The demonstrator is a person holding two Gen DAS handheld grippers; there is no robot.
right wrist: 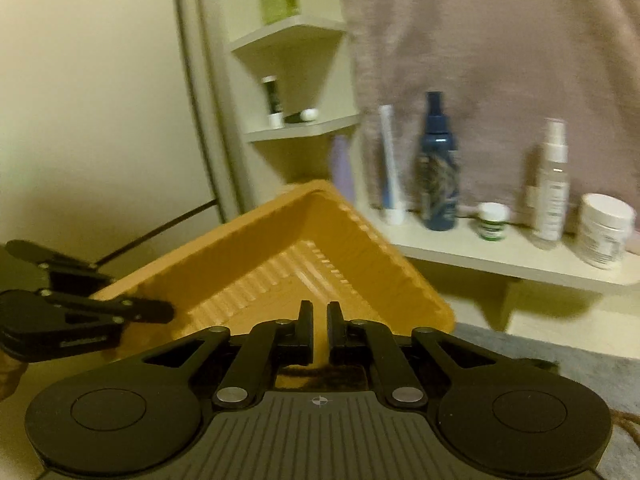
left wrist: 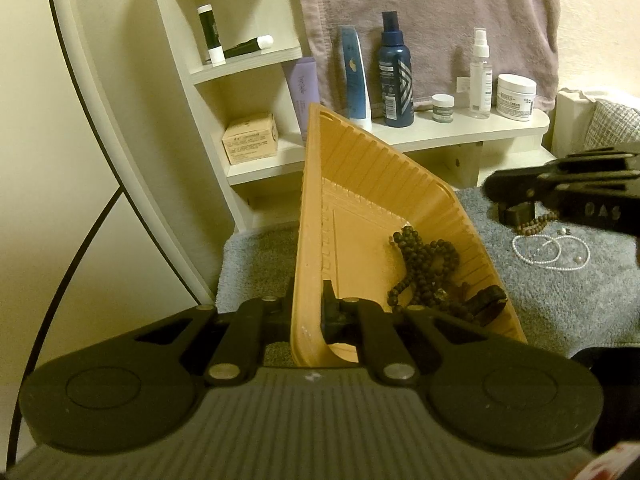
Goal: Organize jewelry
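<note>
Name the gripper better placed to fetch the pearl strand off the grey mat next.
Right. The left gripper is clamped on the tilted orange tray, so it is occupied. The right gripper is nearly shut on nothing and hovers near the pearl strand.

A: The tray [left wrist: 360, 200] is orange, with ribbed walls. The bead necklace [left wrist: 424, 268] lying in it is dark brown, nearly black.

B: And the mat [left wrist: 560, 280] under it is a grey-blue terry. On it lie a white pearl strand [left wrist: 552, 250] and a reddish-brown bead bracelet [left wrist: 536, 224].

A: The towel [left wrist: 432, 20] hanging behind is a dusty mauve. The shelf [left wrist: 460, 130] is a pale cream.

B: The spray bottle [left wrist: 396, 76] is navy with a pattern of grey stripes; the tube [left wrist: 356, 76] beside it is blue and white, and the next tube [left wrist: 302, 84] is lilac.

A: The jar [left wrist: 516, 96] is white. Both hand-held grippers, left [left wrist: 308, 312] and right [left wrist: 516, 192], are black.
</note>
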